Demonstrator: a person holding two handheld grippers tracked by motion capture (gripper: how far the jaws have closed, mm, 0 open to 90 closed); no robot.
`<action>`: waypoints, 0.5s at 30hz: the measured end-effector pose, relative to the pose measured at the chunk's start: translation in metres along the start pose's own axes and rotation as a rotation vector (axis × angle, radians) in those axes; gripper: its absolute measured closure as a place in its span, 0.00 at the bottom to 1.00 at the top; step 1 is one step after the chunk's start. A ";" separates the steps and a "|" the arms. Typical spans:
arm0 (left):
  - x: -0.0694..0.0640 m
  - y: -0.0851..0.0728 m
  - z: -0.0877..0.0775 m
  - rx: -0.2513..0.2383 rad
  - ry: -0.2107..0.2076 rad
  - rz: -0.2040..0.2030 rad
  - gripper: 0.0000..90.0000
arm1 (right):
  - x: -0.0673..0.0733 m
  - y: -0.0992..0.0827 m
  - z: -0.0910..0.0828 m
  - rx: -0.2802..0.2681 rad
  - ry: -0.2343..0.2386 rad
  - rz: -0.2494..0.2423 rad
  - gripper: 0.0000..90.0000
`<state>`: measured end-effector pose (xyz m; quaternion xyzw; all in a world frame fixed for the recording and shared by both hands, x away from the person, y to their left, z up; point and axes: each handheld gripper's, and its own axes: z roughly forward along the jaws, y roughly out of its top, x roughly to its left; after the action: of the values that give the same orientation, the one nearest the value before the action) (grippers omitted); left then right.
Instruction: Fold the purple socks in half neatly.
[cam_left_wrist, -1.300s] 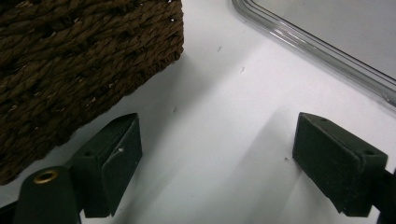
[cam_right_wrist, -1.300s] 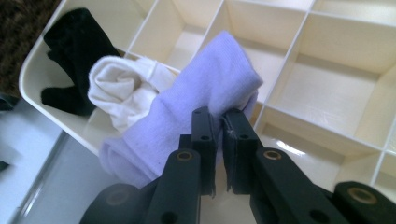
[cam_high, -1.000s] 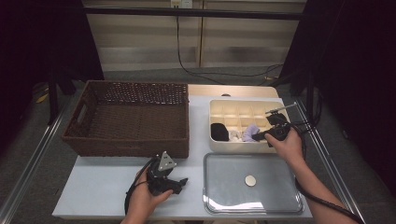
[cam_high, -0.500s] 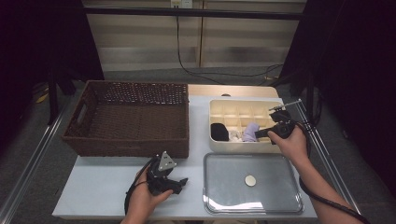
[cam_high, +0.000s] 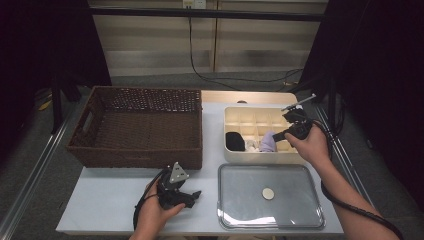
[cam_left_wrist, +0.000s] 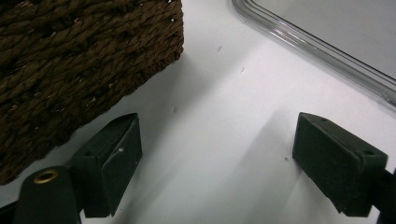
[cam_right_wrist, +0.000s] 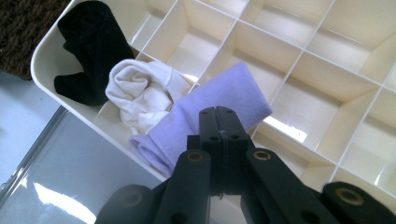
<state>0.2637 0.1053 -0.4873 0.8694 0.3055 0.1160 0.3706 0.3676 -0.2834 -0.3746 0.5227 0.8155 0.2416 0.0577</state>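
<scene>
Lavender cloth (cam_right_wrist: 219, 109) lying folded in divided organizer tray (cam_high: 235, 117), just under right gripper (cam_right_wrist: 219, 122), jaws just closed fully together with nothing seen between them; gripper lifted slightly compared with a second ago, cloth unmoved. Three rolled or folded fabrics counted in near-left compartments: one lavender, one white (cam_right_wrist: 140, 93), one black (cam_right_wrist: 88, 46); also one wicker basket (cam_high: 140, 125), one clear lid (cam_high: 270, 197). Long axis of lavender cloth diagonal across compartment divider, one end over near rim; left gripper (cam_high: 187, 196) resting on table (cam_high: 100, 200), jaws apart, empty.

Bare table (cam_high: 110, 200) between wicker basket (cam_high: 140, 127) and clear lid (cam_high: 270, 195), divider walls crowding organizer box (cam_high: 260, 120).
</scene>
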 end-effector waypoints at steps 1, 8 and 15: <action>0.000 0.000 0.000 0.001 0.000 0.000 0.17 | 0.002 0.002 0.000 0.006 -0.002 -0.004 1.00; 0.000 0.000 0.000 -0.002 0.001 -0.001 0.17 | 0.011 0.006 0.009 0.038 -0.008 -0.035 1.00; 0.000 0.000 0.000 0.001 -0.001 0.000 0.17 | 0.014 0.008 0.016 0.062 -0.016 -0.048 1.00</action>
<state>0.2637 0.1054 -0.4872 0.8696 0.3055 0.1156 0.3704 0.3730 -0.2633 -0.3826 0.5064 0.8344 0.2108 0.0536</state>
